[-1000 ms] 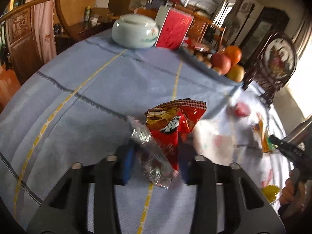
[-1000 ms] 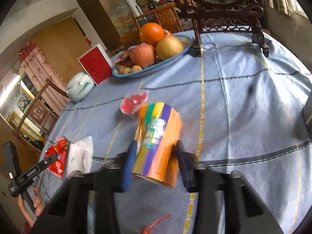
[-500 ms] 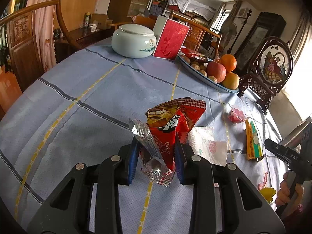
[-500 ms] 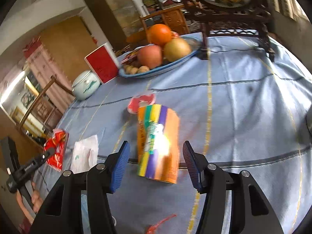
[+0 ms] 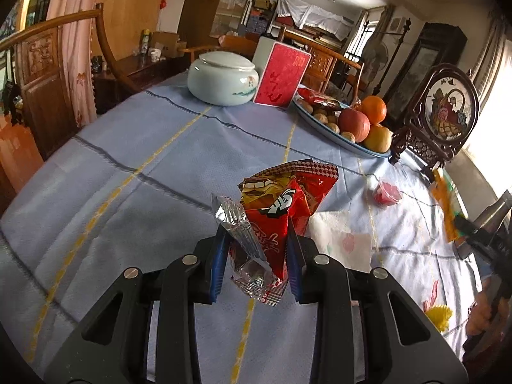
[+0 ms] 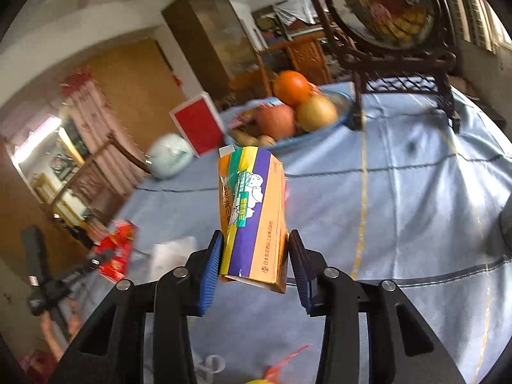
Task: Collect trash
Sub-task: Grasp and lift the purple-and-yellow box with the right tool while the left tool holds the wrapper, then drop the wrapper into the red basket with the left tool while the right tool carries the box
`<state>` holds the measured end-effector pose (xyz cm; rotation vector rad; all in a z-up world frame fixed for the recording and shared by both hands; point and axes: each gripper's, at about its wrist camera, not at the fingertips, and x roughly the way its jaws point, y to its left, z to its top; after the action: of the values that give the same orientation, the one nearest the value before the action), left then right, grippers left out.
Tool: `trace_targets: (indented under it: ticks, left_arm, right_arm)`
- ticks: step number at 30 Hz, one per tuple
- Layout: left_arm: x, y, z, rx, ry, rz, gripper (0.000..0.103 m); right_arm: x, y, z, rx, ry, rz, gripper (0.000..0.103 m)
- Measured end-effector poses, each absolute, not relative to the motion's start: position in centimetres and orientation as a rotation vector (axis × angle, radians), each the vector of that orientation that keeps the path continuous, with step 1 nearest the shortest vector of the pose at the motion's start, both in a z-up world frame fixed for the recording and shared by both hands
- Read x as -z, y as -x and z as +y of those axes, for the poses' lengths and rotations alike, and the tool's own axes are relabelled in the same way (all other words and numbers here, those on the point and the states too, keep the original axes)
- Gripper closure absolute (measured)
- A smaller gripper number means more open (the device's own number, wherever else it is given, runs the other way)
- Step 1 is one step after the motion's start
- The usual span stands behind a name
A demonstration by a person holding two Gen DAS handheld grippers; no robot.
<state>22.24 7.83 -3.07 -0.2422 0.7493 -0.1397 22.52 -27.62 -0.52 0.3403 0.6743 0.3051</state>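
both grippers loaded, left gripper [image 5: 256,264] clamping red snack wrapper [image 5: 281,211], right gripper [image 6: 254,265] clamping orange box [image 6: 252,217]

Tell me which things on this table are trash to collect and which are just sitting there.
Trash to collect:
- crumpled red snack wrapper, in left gripper
- orange and purple cardboard carton, in right gripper
- white paper napkin
- small red plastic cup

Just sitting there:
- pale green lidded ceramic jar
- blue fruit plate
- red card
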Motion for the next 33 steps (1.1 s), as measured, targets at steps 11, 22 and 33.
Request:
trace_targets:
  ticks: [11, 22, 33]
  left_arm:
    - [-0.8, -13.5, 13.7, 0.04, 0.3, 0.689, 0.07]
    - [-2.8, -4.3, 19.2, -0.091, 0.343, 0.626, 0.07]
    - [1.4, 10.7, 28.3, -0.396, 0.467, 0.665, 0.068]
  right_arm:
    - [-1.1, -20.7, -25.2, -0.453, -0.361, 0.66, 0.061]
    - [-1.8, -18.6, -23.3, -0.531, -0.338, 0.647, 0.061]
    - [-1.8, -17.7, -22.5, -0.564, -0.313, 0.647, 0.061]
